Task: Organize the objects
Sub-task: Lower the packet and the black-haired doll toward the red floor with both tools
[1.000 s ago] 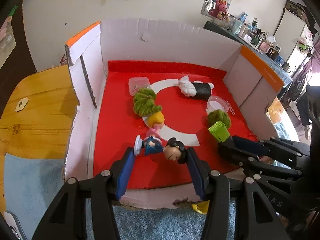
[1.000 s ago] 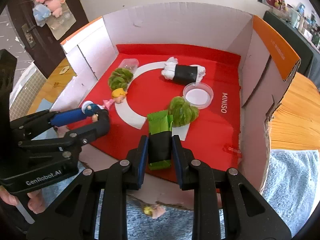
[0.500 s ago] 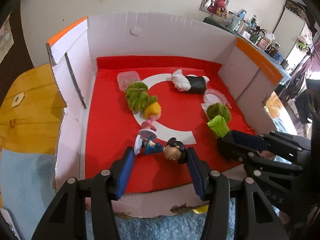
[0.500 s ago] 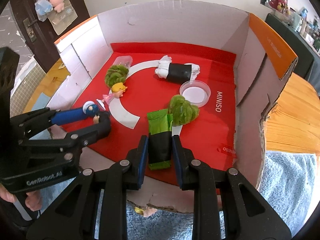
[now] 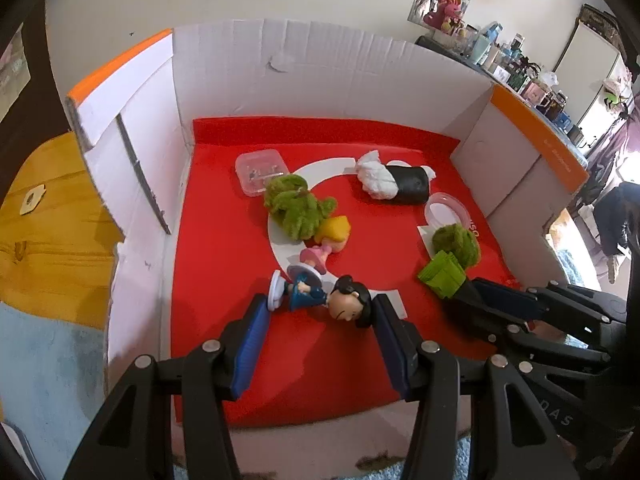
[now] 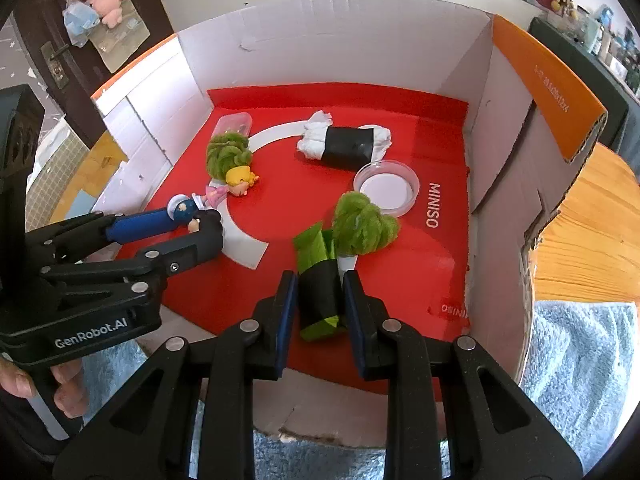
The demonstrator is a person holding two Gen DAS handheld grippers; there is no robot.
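Note:
A white cardboard box [image 5: 320, 72] with a red floor holds the toys. My left gripper [image 5: 320, 308] is shut on a small black-haired figurine in a blue dress [image 5: 320, 300], lying sideways between the pads low over the floor's front. From the right wrist view, the left gripper [image 6: 192, 220] sits at the box's left front. My right gripper [image 6: 320, 292] is shut on a green bundle with a black band [image 6: 320, 280]; in the left wrist view the right gripper [image 5: 472, 292] shows at the right with the green bundle [image 5: 442, 274].
On the floor lie a blonde figurine in pink [image 5: 332, 236], two green fluffy pieces [image 5: 296, 204] [image 5: 456, 240], a white roll with a black band [image 5: 396, 182], a round clear lid [image 5: 446, 210] and a small clear case [image 5: 260, 168]. Wooden table [image 6: 592, 220] and blue towel surround the box.
The left wrist view has shifted slightly relative to the box, with the figurine still held. The right gripper and its green bundle have stayed put.

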